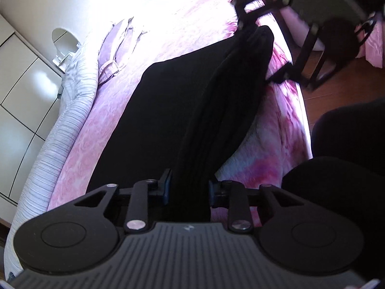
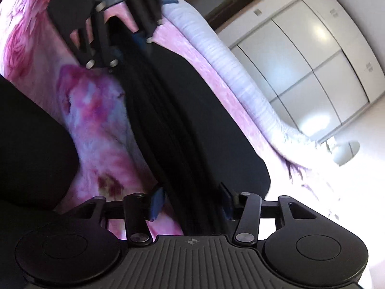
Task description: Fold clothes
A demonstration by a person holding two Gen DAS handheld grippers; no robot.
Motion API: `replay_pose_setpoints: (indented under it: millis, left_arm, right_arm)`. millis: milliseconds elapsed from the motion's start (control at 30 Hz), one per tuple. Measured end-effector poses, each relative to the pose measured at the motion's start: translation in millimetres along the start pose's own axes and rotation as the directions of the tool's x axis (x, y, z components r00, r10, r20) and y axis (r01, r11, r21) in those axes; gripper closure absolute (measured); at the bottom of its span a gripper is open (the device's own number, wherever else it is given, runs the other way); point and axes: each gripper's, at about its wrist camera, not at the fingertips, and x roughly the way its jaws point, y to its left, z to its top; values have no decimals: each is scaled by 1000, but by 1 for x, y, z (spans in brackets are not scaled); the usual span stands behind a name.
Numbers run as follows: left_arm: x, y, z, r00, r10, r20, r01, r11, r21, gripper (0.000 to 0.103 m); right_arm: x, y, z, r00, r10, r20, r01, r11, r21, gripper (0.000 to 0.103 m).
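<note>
Pink floral bedspread [image 1: 101, 120] under black garment [image 1: 173, 110], stretched between both grippers. Left gripper [image 1: 189, 189] clamps one bunched end; right gripper [image 2: 192, 201] clamps the other. White wardrobe [image 2: 312, 60] beyond.

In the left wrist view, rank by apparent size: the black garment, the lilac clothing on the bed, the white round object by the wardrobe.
1. black garment, by far the largest, partly because it is nearest the camera.
2. lilac clothing.
3. white round object.
The last two lie farther off, so their true sizes are unsure.
</note>
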Motion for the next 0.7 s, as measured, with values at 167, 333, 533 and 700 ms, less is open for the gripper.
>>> replay_pose_setpoints:
  millis: [167,333,533,700]
  left_arm:
    - [-3,-6,-4,999,33,-17,-32,999,38,59]
    - [-4,4,2,999,10,-45,-6,996,88,40]
    - [-5,17,10,997,-16,-80,28,989,147,81]
    - [-6,30,16,993,-40,-110,60,980,190,84]
  right_arm:
    - [25,-9,-18,987,-121,-104,110,988,-107,54]
    - [25,-24,-33,987,-87,-134,74,993,-96,84]
    - [17,-40,-29,994,-63,-85,60,997,-39,87]
    - [13,-83,-18,1000,-14,5,14,999,-37,88]
